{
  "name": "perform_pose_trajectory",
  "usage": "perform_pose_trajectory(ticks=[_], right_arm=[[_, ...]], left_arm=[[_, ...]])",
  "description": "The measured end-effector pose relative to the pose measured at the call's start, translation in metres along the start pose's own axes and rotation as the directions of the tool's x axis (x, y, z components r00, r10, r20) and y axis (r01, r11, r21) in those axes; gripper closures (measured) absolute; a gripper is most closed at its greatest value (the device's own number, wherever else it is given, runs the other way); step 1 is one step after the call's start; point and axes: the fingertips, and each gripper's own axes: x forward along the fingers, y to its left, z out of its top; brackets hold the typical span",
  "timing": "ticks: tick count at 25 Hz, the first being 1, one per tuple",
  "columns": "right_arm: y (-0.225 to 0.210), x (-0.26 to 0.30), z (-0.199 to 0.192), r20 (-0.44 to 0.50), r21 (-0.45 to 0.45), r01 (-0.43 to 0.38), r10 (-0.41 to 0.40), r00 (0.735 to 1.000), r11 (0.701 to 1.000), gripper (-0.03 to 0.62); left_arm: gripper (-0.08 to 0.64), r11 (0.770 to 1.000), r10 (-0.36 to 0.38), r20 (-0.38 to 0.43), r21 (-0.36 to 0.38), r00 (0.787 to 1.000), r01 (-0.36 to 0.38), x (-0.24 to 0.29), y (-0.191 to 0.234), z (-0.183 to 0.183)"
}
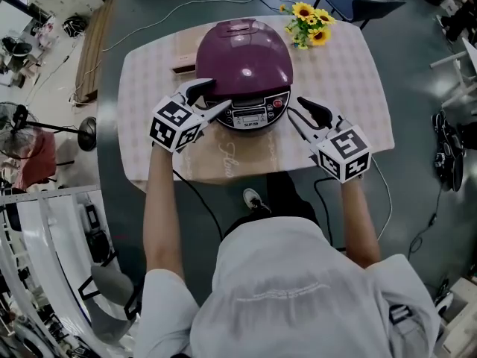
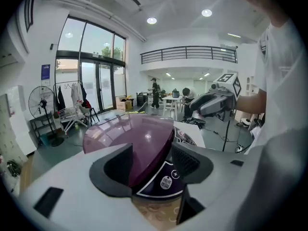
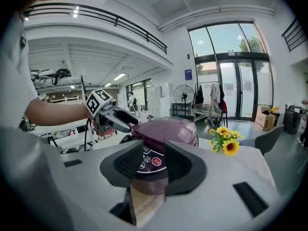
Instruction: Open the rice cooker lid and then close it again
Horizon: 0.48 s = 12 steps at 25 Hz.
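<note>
Mid-table: cooker (image 1: 244, 62), purple, lid (image 1: 246, 51) down, panel (image 1: 253, 114) facing the near edge.
Far right corner: sunflowers (image 1: 309, 22), well apart from the cooker.
Left tongs (image 1: 218, 94): jaws apart, straddling the lid's front left rim; from where I stand I cannot tell whether the pads touch it.
Right tongs (image 1: 296, 109): jaws apart, nothing between them, just beside the cooker's front right, aimed at the panel.
Table (image 1: 350, 88): pale checked cloth; a person stands at its near edge.

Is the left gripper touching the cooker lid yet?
Cannot tell: left gripper view has the left gripper open astride the lid edge, with no plain contact or gap.
</note>
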Motion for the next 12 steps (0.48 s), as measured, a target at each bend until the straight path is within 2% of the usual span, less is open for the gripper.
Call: perform_pose_trajectory(ticks=[7,12], right_arm=[[-0.001,0.003,0.001,0.001,0.003,-0.005,0.005,1.0,1.0,0.444],[0.0,0.006,0.002,-0.006,-0.002,-0.014,0.014,1.0,1.0,0.444]], left_arm=[[0.373,0.994,0.01,0.01,-0.105,1.0,-0.009,0.005,0.008,-0.011],[0.408,0.989,0.036,-0.017,-0.141,0.999,-0.038,0.008,0.012,-0.016]])
